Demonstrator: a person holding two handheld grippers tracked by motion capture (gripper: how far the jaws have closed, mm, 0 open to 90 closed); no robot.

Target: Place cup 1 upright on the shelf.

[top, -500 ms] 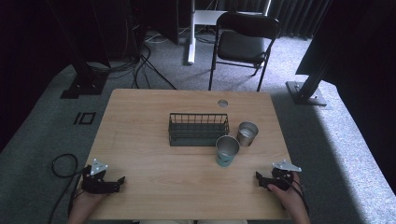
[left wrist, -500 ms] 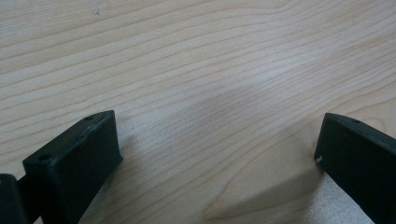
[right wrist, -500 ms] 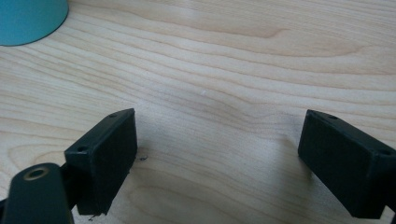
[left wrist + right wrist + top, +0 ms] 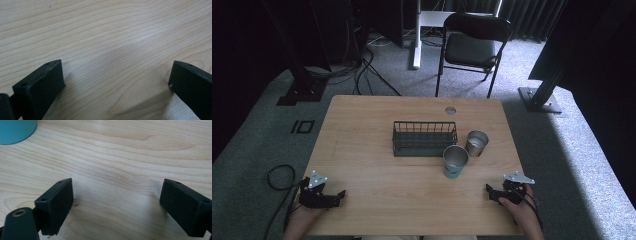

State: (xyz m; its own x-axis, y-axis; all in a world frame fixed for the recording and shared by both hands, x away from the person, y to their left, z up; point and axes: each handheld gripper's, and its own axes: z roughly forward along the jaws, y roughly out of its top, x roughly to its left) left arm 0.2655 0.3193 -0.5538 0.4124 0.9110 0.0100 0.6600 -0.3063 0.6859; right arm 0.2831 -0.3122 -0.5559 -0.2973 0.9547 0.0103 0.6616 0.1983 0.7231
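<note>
At the near table corners, left gripper (image 4: 343, 195) and right gripper (image 4: 488, 190) rest with jaws spread, holding nothing. Mid-table, teal metal cup (image 4: 455, 161) and silver steel cup (image 4: 476, 143) stand beside dark wire basket (image 4: 424, 138). Nothing begun; all handling left.

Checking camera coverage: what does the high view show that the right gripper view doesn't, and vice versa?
High view alone: wire basket, silver cup, the teal cup's open rim, left claw, chair, the person's hands. Right gripper view alone: a close look along the right claw, its jaws wide apart over bare wood, nothing between them. Shared: the table, the teal cup and the right claw.
</note>
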